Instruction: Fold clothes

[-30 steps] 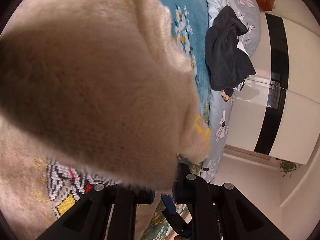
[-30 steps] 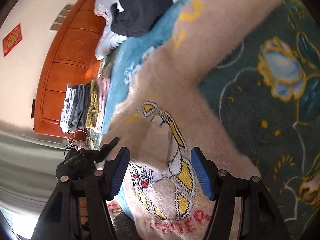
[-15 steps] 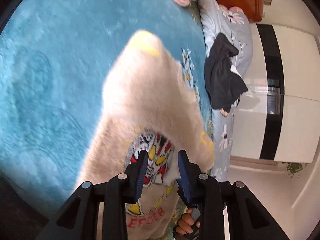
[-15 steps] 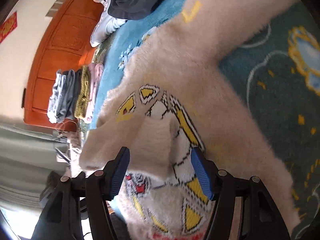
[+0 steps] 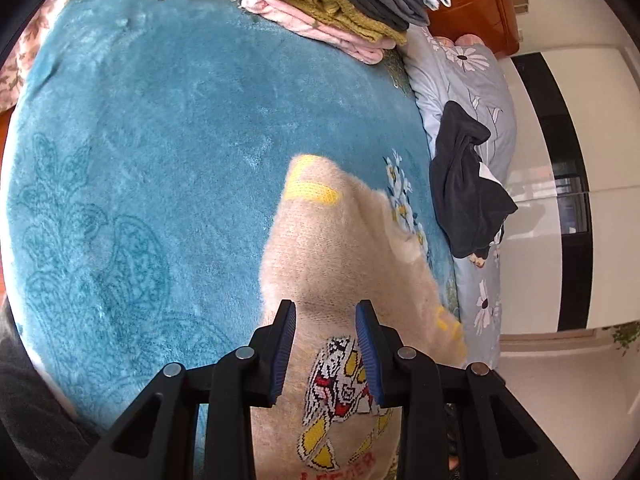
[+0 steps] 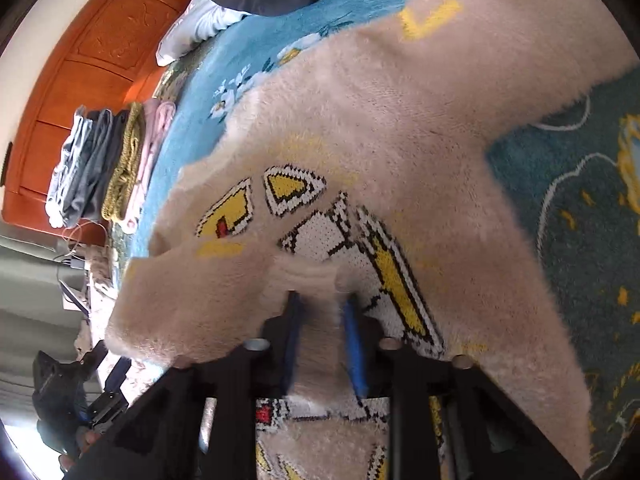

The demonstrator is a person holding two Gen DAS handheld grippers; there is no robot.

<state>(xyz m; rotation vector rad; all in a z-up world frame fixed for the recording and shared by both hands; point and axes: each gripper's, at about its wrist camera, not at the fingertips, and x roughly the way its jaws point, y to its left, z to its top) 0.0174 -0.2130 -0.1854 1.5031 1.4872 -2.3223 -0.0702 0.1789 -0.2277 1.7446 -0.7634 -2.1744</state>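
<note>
Spread across the blue bed blanket point(image 5: 160, 160) at frame centre, beige sweater point(image 6: 400, 120) now pinched at a bunched fold by just-closed right claw point(image 6: 322, 300), left claw point(image 5: 326, 312) parted, empty above it; shallow bite, likely slipping on lift.

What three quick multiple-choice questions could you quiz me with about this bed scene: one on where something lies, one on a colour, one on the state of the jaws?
1. Where is the stack of folded clothes?
A. at the far end of the blanket, by the wooden headboard
B. on the floor
C. on top of the sweater

2. What colour is the blanket?
A. red
B. teal blue
C. white

3. What is the right gripper doing?
A. hanging wide open
B. holding a pillow
C. pinching a fold of the beige sweater

Answers: 1 A, the pile sits beside the headboard. 2 B, plush teal fills the view. 3 C, its jaws have just closed on fabric.
</note>
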